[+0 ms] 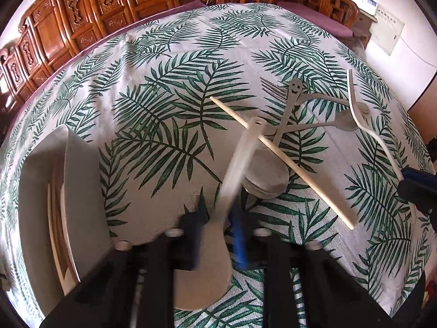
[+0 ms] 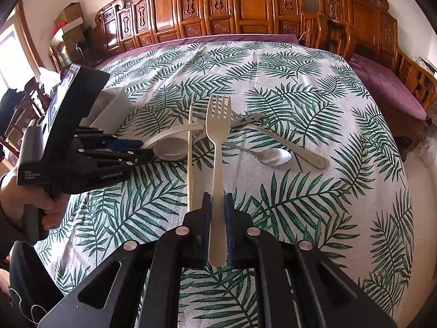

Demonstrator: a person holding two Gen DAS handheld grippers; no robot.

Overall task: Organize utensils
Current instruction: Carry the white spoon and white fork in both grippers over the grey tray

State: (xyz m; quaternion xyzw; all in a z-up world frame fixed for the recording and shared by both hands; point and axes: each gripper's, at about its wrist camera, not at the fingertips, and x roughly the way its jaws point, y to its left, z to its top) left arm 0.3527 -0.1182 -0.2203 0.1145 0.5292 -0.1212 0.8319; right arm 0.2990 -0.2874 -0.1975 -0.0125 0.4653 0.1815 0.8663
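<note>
My left gripper (image 1: 217,218) is shut on the neck of a white plastic spoon (image 1: 240,147). The spoon's bowl lies close to the camera and its handle points away over the pile, blurred. Under it lie a metal spoon (image 1: 269,176), a wooden chopstick (image 1: 300,175), a smiley-handled metal fork (image 1: 293,93) and a second metal spoon (image 1: 345,121). My right gripper (image 2: 218,218) is shut on a white plastic fork (image 2: 218,147) held above the table with its tines pointing away. The left gripper (image 2: 146,154) shows at the left of the right wrist view, low at the pile's edge.
A white divided organizer (image 1: 43,180) stands left of the pile on the palm-leaf tablecloth (image 1: 153,87); it also shows behind the left gripper as the organizer (image 2: 114,101). Carved wooden chairs (image 2: 218,8) line the far edge. A person's hand (image 2: 32,199) holds the left gripper's handle.
</note>
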